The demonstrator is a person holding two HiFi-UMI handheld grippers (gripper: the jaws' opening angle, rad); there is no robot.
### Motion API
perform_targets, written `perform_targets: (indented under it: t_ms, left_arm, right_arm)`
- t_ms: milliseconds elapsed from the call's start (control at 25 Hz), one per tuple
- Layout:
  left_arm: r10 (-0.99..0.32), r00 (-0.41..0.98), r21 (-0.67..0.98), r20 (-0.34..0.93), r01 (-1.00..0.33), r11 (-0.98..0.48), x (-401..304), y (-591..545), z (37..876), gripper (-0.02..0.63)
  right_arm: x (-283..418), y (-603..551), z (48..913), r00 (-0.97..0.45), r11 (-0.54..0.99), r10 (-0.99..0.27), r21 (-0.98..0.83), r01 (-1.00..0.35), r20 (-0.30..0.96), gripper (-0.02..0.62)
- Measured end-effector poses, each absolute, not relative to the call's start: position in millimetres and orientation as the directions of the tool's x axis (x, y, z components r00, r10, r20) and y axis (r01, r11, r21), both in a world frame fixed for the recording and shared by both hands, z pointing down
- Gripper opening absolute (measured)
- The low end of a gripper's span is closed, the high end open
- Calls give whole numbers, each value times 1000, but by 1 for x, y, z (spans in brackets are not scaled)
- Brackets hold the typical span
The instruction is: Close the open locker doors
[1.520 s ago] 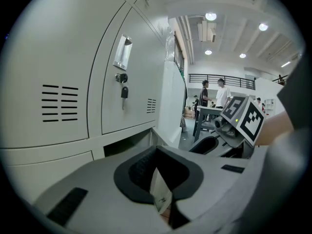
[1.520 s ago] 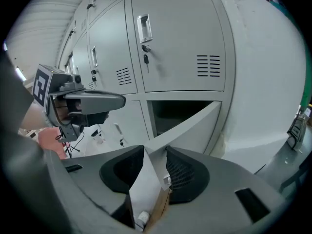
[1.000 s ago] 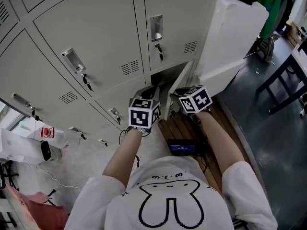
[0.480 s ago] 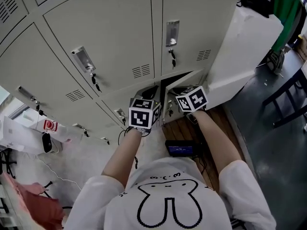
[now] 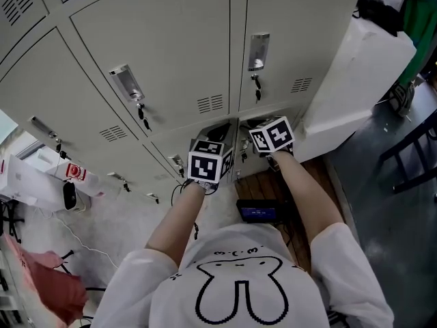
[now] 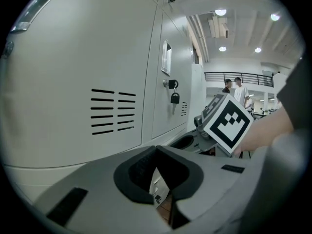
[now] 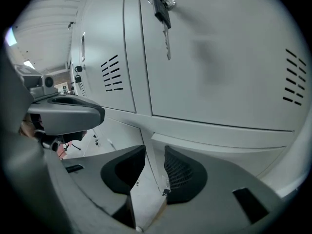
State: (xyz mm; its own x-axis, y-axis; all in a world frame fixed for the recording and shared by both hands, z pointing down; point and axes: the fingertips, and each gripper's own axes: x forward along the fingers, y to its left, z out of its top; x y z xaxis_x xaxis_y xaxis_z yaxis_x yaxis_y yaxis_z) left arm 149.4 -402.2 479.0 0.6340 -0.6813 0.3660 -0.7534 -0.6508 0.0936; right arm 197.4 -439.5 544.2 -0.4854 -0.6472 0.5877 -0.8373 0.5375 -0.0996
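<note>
In the head view, the left gripper (image 5: 207,164) and the right gripper (image 5: 271,137) are hovering low against the lockers (image 5: 164,60). The bottom locker door (image 5: 243,150) is sitting at 12 o'clock between them, seemingly almost flush. In the left gripper view, its jaws are resting together, empty. In the right gripper view, the jaws are standing narrowly apart, holding nothing, facing that door. Pressing squarely near the latch edge is probably the best way to seat it.

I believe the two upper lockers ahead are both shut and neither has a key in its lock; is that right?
Not quite. The left upper locker and right upper locker are shut, but each has a key hanging in its lock: the head view shows the left key and the right key.
</note>
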Motion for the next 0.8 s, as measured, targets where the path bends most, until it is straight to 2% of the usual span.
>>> perform_targets:
  t_ms: [320, 560, 800]
  left_arm:
    - [-696, 616, 79, 369, -767, -637, 145, -407, 477, 15]
    - [-709, 600, 70, 371, -779, -623, 144, -407, 475, 15]
    - [-731, 573, 67, 372, -801, -594, 143, -404, 474, 15]
  right_arm:
    - [196, -452, 544, -474, 531, -651, -90, -843, 594, 127]
    - [201, -457, 543, -464, 518, -663, -87, -851, 588, 57]
    - [202, -453, 535, -501, 535, -669, -113, -837, 548, 46]
